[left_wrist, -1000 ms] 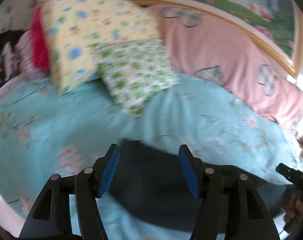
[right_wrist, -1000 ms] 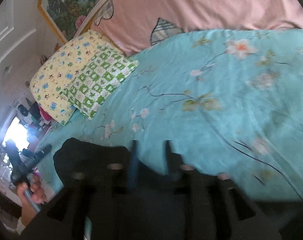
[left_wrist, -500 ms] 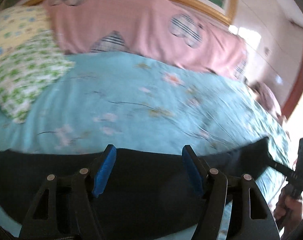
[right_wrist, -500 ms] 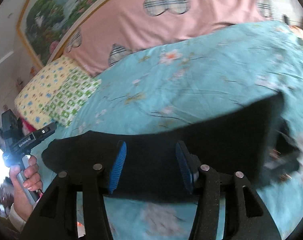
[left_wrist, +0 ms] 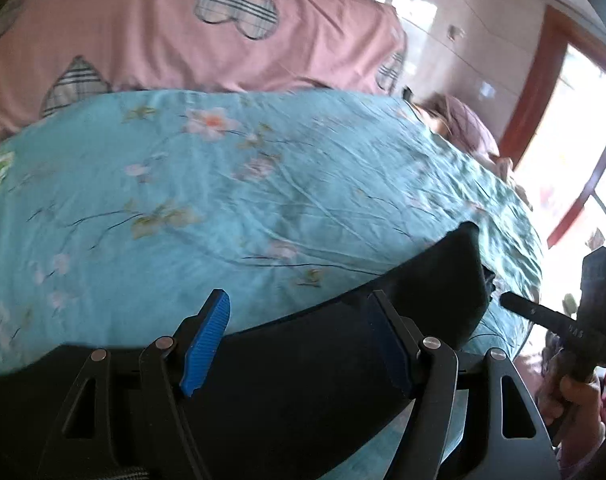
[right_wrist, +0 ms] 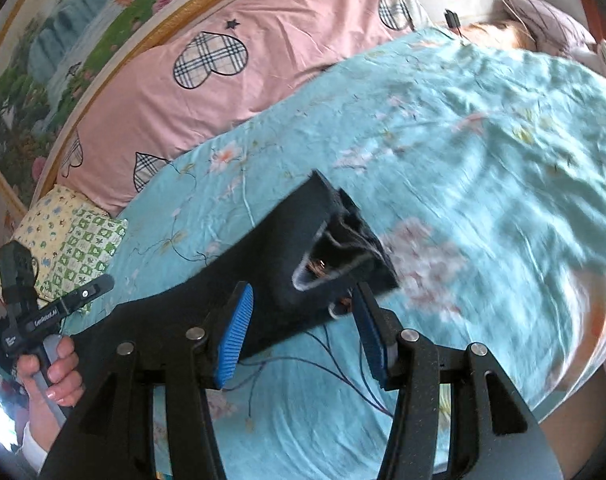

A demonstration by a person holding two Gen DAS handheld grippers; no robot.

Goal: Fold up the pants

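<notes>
Black pants (left_wrist: 323, 360) lie stretched in a long band across the near side of a turquoise flowered bedspread (left_wrist: 223, 184). In the right wrist view the pants (right_wrist: 263, 264) end at the open waistband (right_wrist: 343, 240), where the inside shows. My left gripper (left_wrist: 299, 344) is open, its blue pads over the middle of the pants. My right gripper (right_wrist: 303, 324) is open just in front of the waistband end, not holding it. Each gripper's handle and hand show in the other's view: the right one (left_wrist: 575, 332), the left one (right_wrist: 35, 312).
A pink quilt with plaid hearts (right_wrist: 231, 80) lies along the far side of the bed. Yellow and green patterned pillows (right_wrist: 75, 240) sit at the left end. A framed landscape painting (right_wrist: 75, 40) hangs behind. A doorway with a red frame (left_wrist: 559, 120) is at right.
Both views have swung to the right along the bed, away from the pillows. The pants now lie stretched out flat, and the right gripper has come close to the waistband end. Both grippers stay open.
</notes>
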